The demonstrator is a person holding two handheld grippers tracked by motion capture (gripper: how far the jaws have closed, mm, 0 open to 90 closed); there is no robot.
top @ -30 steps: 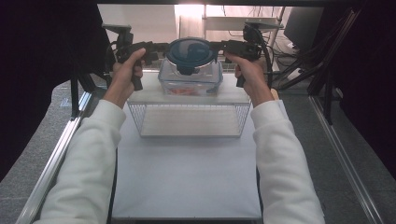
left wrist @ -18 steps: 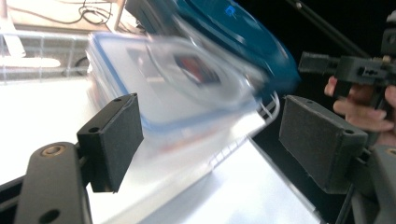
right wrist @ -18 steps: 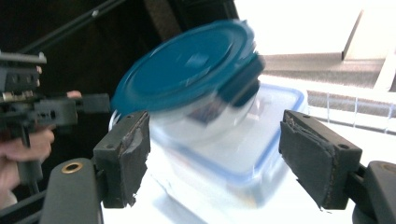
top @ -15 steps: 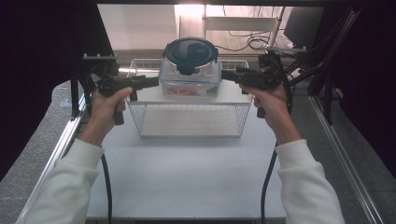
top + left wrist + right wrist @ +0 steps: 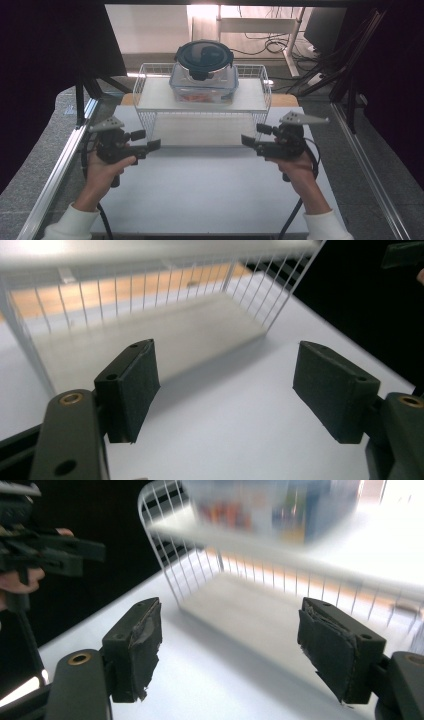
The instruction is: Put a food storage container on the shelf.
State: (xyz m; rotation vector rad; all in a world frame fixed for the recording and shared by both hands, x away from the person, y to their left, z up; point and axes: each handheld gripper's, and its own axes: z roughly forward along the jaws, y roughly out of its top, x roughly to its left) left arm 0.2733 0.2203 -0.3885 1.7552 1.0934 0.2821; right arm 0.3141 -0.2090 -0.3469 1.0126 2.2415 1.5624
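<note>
The left gripper [image 5: 152, 145] hangs low over the white table [image 5: 210, 195], left of the wire rack [image 5: 145, 82]. Its jaws have just been closing a little, yet they stand spread with only bare table between them. On the rack's shelf, at the middle, sits the clear container [image 5: 202, 82] under its dark round lid [image 5: 203, 55], well apart from both grippers. The right gripper [image 5: 248, 140] hovers at the rack's right front corner, jaws spread and holding nothing.

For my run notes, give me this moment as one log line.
left gripper: open, empty, jaws just closing slightly | right gripper: open, empty | lidded container: on wire rack | both grippers in front of rack
</note>
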